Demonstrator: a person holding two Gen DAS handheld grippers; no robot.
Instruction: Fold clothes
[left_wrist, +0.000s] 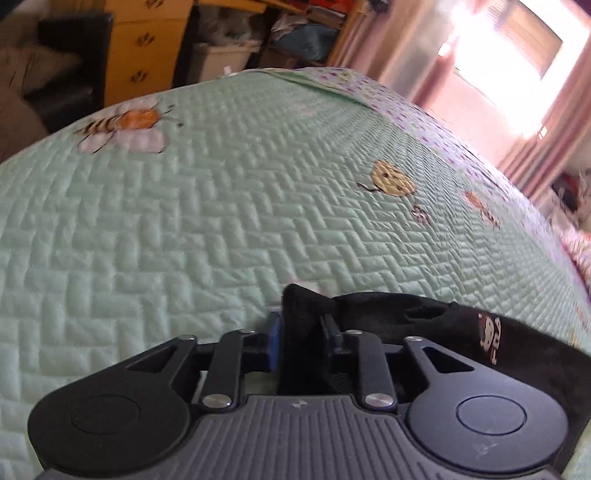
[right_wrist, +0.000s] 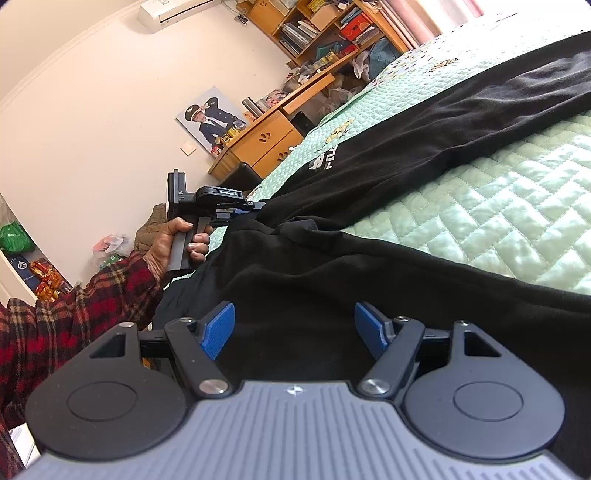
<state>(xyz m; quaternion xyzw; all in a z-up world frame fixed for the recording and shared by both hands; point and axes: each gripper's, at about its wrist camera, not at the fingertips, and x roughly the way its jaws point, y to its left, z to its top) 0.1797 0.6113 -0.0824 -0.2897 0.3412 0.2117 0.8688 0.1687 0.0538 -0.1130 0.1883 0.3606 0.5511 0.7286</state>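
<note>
Bedroom, daylit.
Bed with green quilted cover (left_wrist: 221, 206); wooden desk (right_wrist: 266, 144); bookshelf (right_wrist: 317, 29); pink curtains (left_wrist: 554, 140); cream wall (right_wrist: 92, 110).

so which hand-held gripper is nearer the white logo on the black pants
Left. The left hand-held gripper has black pants fabric bunched between its fingers, beside the white logo. The right hand-held gripper hovers open farther down the fabric.

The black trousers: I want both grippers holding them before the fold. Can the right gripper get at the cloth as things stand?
Probably yes. The right gripper is open, the black trousers lie directly ahead of its fingers, and nothing stands between them. The left gripper has cloth between its fingers further along.
</note>
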